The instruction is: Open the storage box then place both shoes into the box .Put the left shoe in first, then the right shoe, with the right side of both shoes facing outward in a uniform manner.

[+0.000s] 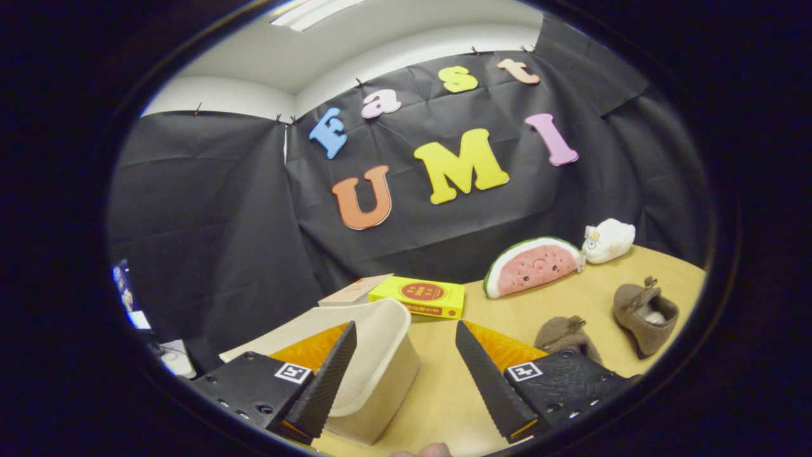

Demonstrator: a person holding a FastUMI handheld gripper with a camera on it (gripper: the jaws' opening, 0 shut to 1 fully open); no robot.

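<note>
- Tongs gaping open, gripping nothing, at lower centre.
- Storage box sitting beside left finger.
- Shoes lying at lower right on the surface.
- Yellow carton showing unreadable label, centre.

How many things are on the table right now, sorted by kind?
Shoes: 2
Storage box: 1
Plush toys: 2, watermelon and white toy
Flat boxes: 2, yellow and tan
Total: 7
Gripper open, holding nothing.
</note>
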